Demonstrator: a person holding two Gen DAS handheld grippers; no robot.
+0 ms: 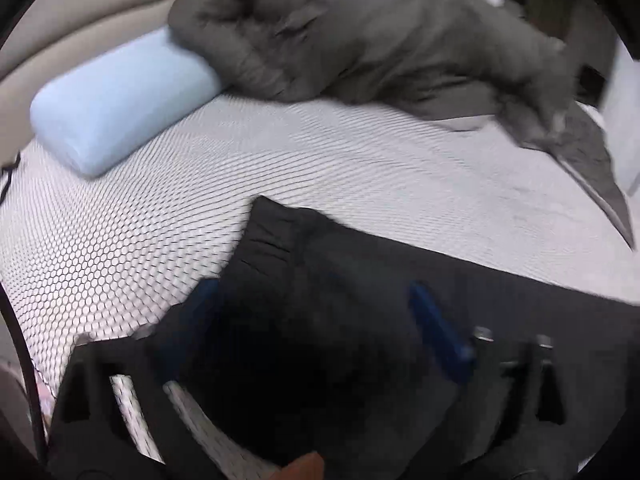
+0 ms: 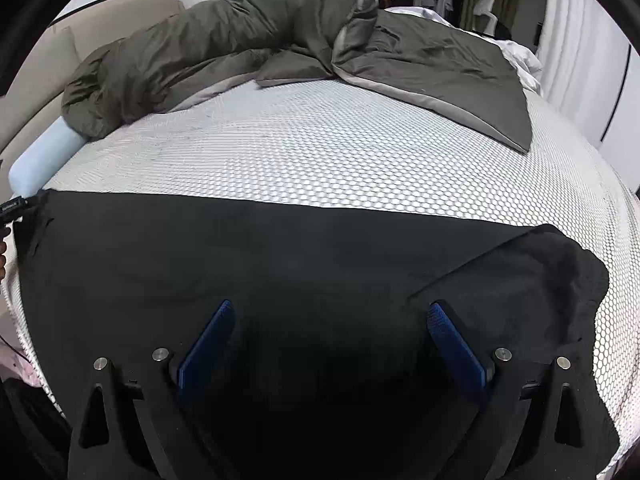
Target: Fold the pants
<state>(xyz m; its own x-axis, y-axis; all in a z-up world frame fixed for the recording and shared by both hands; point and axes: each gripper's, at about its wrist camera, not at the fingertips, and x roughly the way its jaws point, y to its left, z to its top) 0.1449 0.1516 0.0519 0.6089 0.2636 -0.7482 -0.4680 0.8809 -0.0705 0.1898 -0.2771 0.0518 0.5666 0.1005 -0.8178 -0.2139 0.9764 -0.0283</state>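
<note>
On the honeycomb-patterned mattress [image 2: 340,160] the black pants [image 2: 240,256] lie spread flat across the near edge, one end folded back at the right. Angled steeply down over them, the right gripper [image 2: 330,320] has its blue-padded jaws wide apart, with cloth below but nothing pinched. At the pants' other end the left gripper [image 1: 312,304] (its view is blurred) also tilts downward, jaws spread and gripping nothing. Behind lie an olive duvet [image 2: 240,40] and a light-blue pillow [image 1: 120,96].
</note>
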